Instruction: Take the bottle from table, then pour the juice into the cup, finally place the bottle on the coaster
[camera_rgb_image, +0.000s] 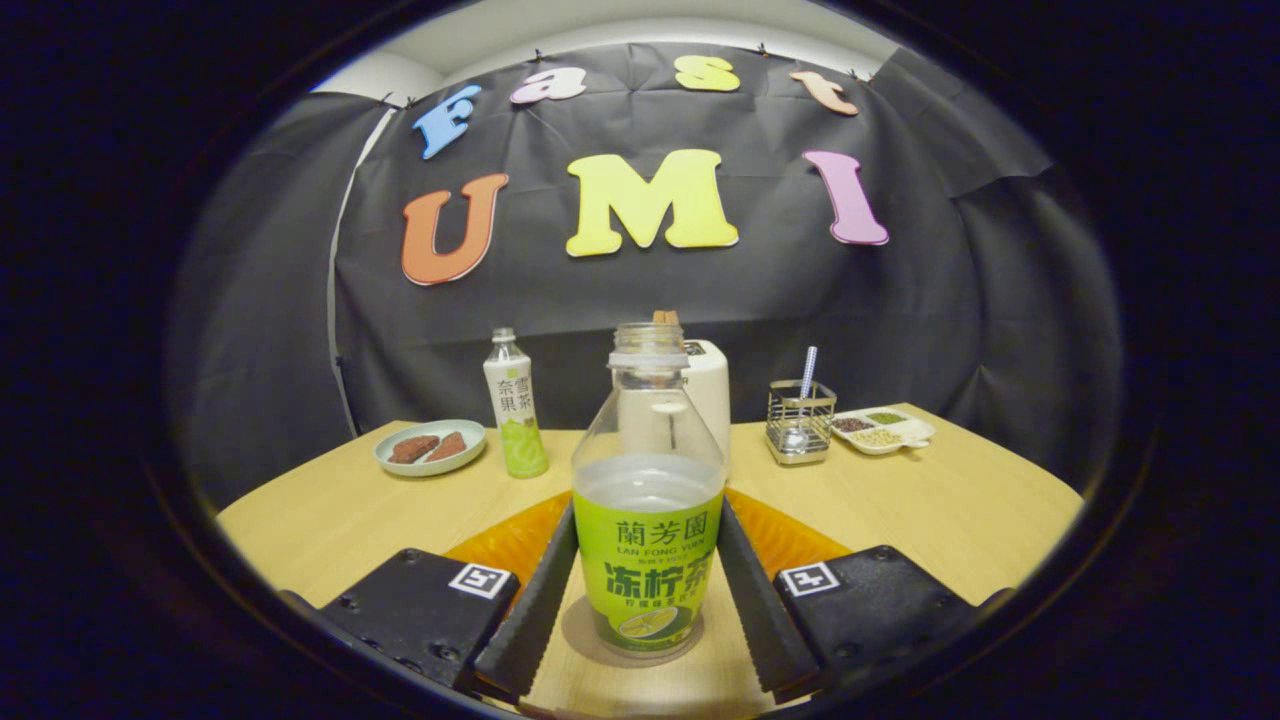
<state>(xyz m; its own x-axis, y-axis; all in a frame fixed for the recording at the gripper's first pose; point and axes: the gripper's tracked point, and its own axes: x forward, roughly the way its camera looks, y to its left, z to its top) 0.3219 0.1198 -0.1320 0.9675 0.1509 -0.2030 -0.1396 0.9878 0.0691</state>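
Note:
An uncapped clear bottle (648, 560) with a green label, about half full of pale liquid, stands upright on the wooden table (330, 520). My gripper (648, 518) has a finger on each side of it. Both ribbed fingertips (560, 545) touch the bottle's sides at label height, so it is shut on the bottle. A round tan patch (583, 632) lies under the bottle's base; I cannot tell whether it is a coaster or a shadow. A ridged orange mat (500, 545) lies just beyond the fingers, behind the bottle.
Beyond the bottle stand a second, slimmer bottle (516, 405), a plate with brown pieces (430, 447), a white appliance (712, 395), a wire holder with a spoon (800, 420) and a divided snack dish (885, 430). The booth's black cloth closes the back.

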